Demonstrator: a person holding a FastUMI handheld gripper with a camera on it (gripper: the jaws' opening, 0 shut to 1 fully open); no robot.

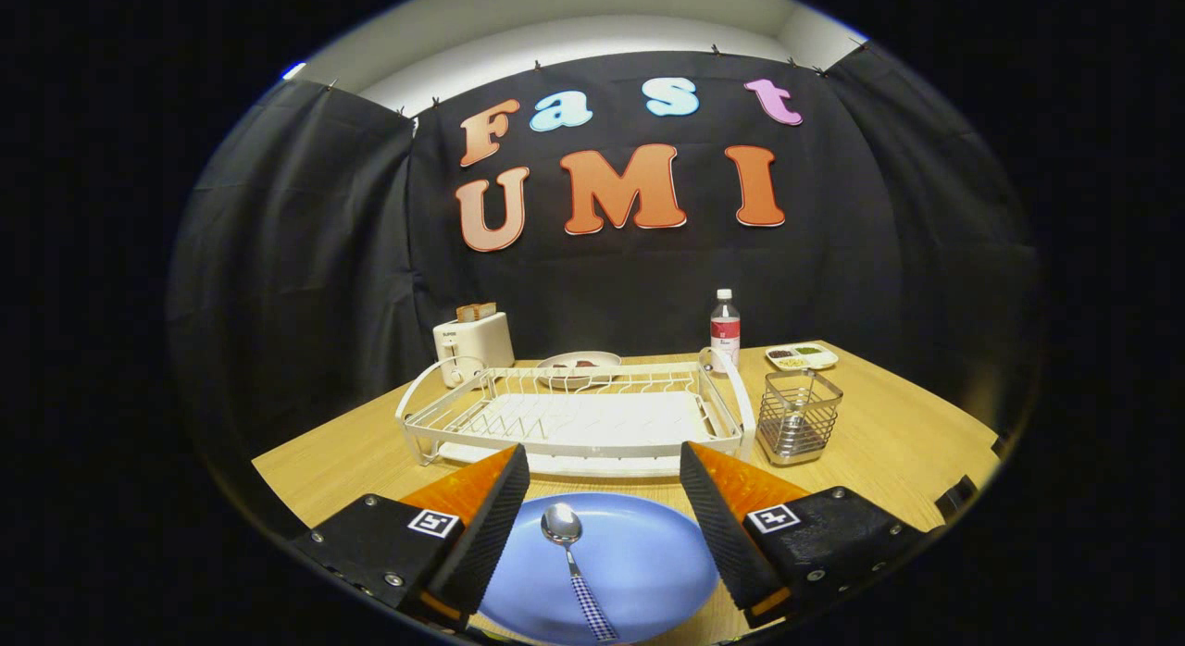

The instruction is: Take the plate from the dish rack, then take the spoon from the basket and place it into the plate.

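— Starting at the left of the frame: a white two-slot toaster [473, 344] with a slice of bread standing in it sits at the back left corner of the light wooden table [889, 442]. What's next to it?

— Moving right, a white wire dish rack [574, 415] over its white drip tray fills the middle of the picture, its slots bare. Behind it, just past the far rail, there's a pale round dish [579, 361] with something dark on it; too small to tell what.

— And lower down, centre frame?

— That's the action. The round blue plate [606, 563] lies flat on the table, just in front of the rack, and the metal spoon with the blue-checked handle [574, 563] is lying in it, bowl toward the rack, handle running to the bottom of the frame.

— The gripper [604, 484]?

— Wide apart, gripping nothing. Its left finger stands over the plate's left edge, the right finger over the right edge, spoon and plate showing in the gap between them. Neither finger touches the spoon.

— Carry on right.

— Upper centre-right, a clear plastic bottle with a red label and white cap [725, 329] stands behind the rack's far right corner. Right of it, a small white rectangular tray [802, 355] of green and dark bits. Nearer, just beside the rack's right end, stands the square metal mesh basket [798, 416].
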